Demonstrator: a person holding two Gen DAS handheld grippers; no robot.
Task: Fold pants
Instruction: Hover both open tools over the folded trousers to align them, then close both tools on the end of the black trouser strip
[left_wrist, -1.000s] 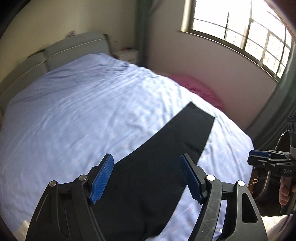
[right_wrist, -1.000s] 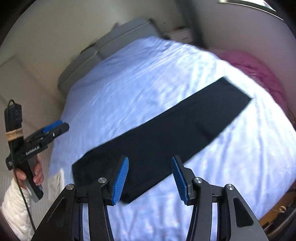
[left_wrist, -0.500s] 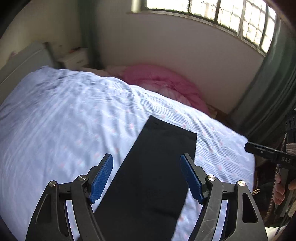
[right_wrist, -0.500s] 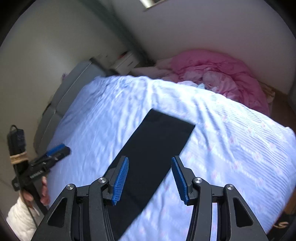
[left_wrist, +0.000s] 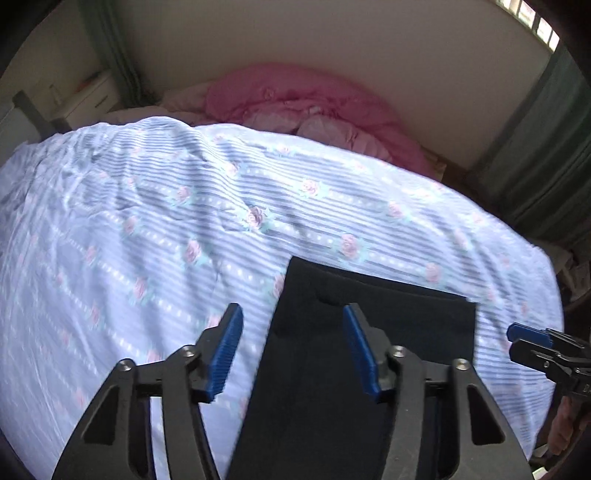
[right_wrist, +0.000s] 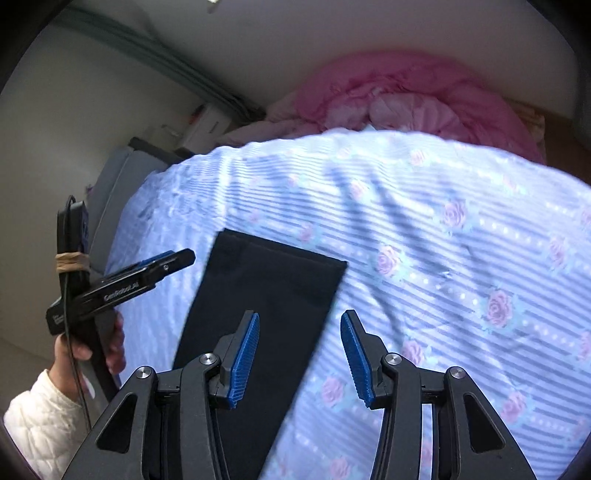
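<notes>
Sunlight striped a bed (left_wrist: 155, 206) covered with a pale blue sheet printed with small pink roses, and past its far edge a rumpled pink quilt (left_wrist: 295, 107) lay heaped against a cream wall. A white nightstand (left_wrist: 86, 99) stood beyond the bed's far left corner in the left wrist view, with a green curtain (left_wrist: 546, 155) hanging at the right.

Black pants (left_wrist: 354, 354) lay flat on the sheet as a long narrow strip, their squared hem end pointing toward the far edge of the bed and the rest running back under both cameras. Their surface looked smooth, with one faint crease near the hem.

The left claw (left_wrist: 293, 350) hovered above the pants' left long edge, released, its blue ribbed pads spread wide with nothing between them; the right pad sat over the black cloth and the left pad over bare sheet. The right claw (right_wrist: 299, 362) was likewise spread and empty, poised over the pants' right long edge, left pad above the cloth and right pad above the sheet. Whether either touched the fabric could not be told.

From the right wrist view the left claw (right_wrist: 162, 264) appeared in side profile, gripped by a hand (right_wrist: 92, 347) in a white quilted sleeve.
</notes>
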